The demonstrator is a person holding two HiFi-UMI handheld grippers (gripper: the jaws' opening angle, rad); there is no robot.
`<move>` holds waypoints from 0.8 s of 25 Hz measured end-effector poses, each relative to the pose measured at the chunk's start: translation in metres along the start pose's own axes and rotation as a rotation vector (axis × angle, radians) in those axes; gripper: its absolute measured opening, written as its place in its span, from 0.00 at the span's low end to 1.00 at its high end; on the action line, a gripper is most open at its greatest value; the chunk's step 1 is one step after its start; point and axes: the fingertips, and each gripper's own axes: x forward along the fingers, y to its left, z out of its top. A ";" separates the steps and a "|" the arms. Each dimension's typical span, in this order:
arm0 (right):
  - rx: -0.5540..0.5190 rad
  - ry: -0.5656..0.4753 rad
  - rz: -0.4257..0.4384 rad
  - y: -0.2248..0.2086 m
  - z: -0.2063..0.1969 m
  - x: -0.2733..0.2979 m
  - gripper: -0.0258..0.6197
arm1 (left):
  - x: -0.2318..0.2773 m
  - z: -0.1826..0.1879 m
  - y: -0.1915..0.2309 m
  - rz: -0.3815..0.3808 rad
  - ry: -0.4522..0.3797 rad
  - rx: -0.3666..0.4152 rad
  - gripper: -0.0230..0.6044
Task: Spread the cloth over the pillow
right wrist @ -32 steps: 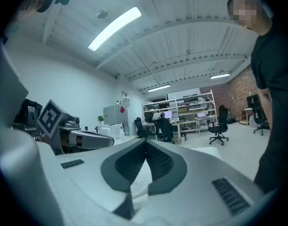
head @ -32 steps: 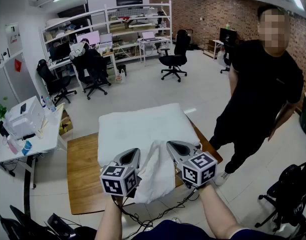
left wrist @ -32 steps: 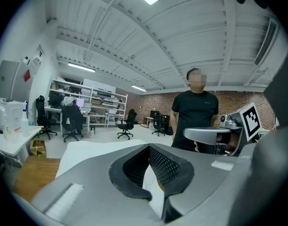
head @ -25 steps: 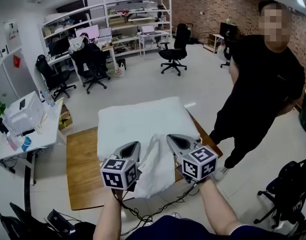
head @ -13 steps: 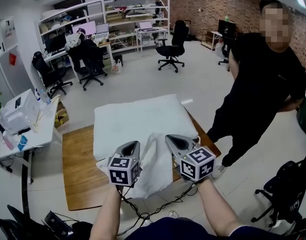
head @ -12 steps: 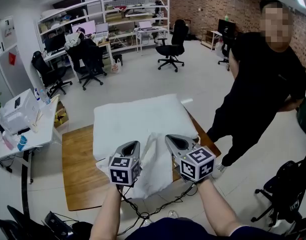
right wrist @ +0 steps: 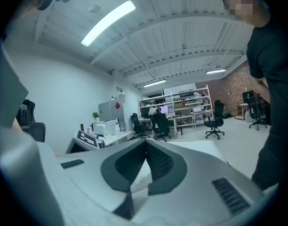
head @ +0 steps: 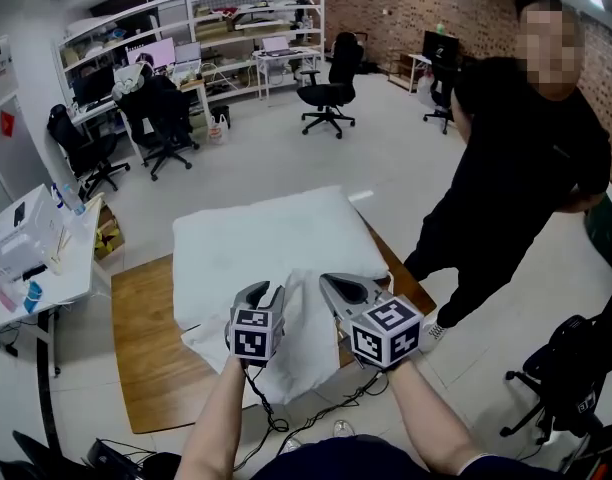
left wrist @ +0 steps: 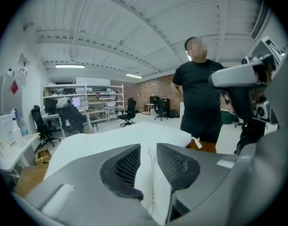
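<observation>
A white pillow (head: 266, 238) lies on a low wooden table (head: 146, 368). A white cloth (head: 301, 353) lies bunched at the pillow's near edge and hangs over the table's front. My left gripper (head: 259, 290) is low over the cloth's left part. Its jaws have just been opening, and in the left gripper view a fold of cloth (left wrist: 146, 180) lies loose in the gap between the pads (left wrist: 127, 166). My right gripper (head: 327, 281) is shut on the cloth (right wrist: 140, 175), which shows below its closed jaws. The pillow (right wrist: 196, 147) lies beyond them.
A person in black (head: 516, 168) stands close by the table's right side. A white desk (head: 36, 258) with boxes is at the left, office chairs (head: 326, 93) and shelves stand further back, and a black chair (head: 576, 368) sits at the near right. Cables (head: 286, 423) trail under the table's front edge.
My left gripper has sunk toward the table and its jaws have parted. The cloth's left part has dropped and spread a little. The right gripper has hardly moved.
</observation>
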 end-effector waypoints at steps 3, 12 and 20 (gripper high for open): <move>0.001 0.005 -0.003 -0.002 -0.001 0.002 0.04 | 0.017 -0.013 -0.002 -0.001 0.046 0.028 0.29; -0.015 0.025 -0.025 -0.014 -0.003 -0.004 0.04 | 0.052 -0.041 -0.003 0.020 0.160 0.132 0.39; -0.011 0.034 -0.053 -0.030 -0.005 -0.015 0.04 | 0.052 -0.048 0.012 0.097 0.189 0.168 0.16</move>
